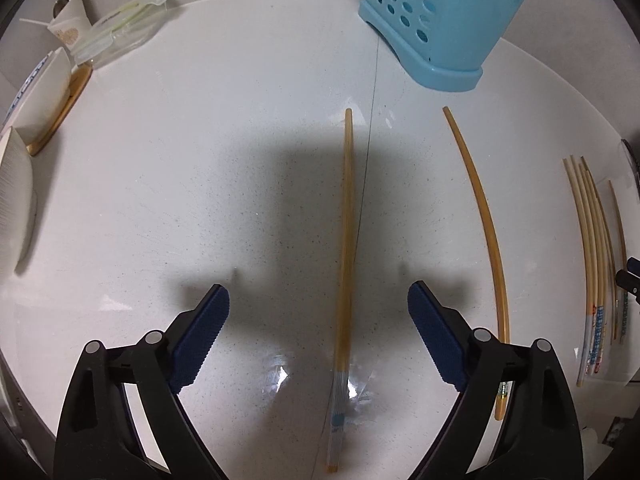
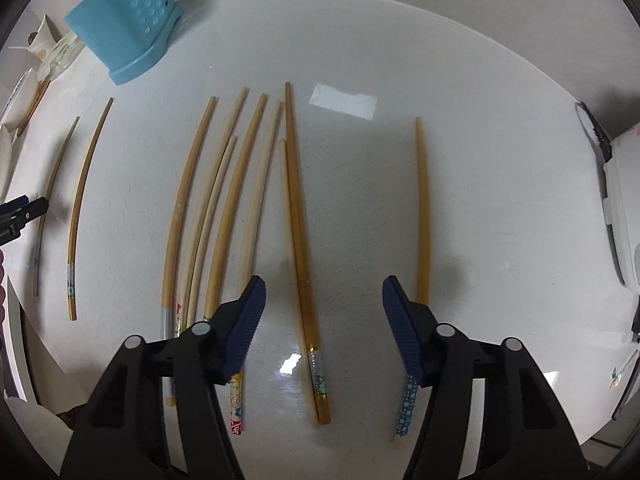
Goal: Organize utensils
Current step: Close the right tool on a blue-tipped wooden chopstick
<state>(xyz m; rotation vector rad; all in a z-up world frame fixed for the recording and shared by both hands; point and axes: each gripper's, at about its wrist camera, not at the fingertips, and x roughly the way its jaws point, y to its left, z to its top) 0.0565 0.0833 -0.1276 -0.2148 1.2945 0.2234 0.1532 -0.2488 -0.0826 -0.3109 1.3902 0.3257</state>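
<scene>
Nothing looks sorted yet: the chopsticks [image 2: 224,208] lie loose across the middle of the table [image 2: 480,200], the blue holder [image 1: 444,20] stands near its far edge, and the left gripper [image 1: 318,312] and right gripper [image 2: 324,304] each straddle one, jaws apart, holding nothing.

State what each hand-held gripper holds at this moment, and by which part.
Nothing is held. The left hand-held gripper stands open astride one chopstick; the right hand-held gripper stands open astride a chopstick pair. No pads touch them.
</scene>
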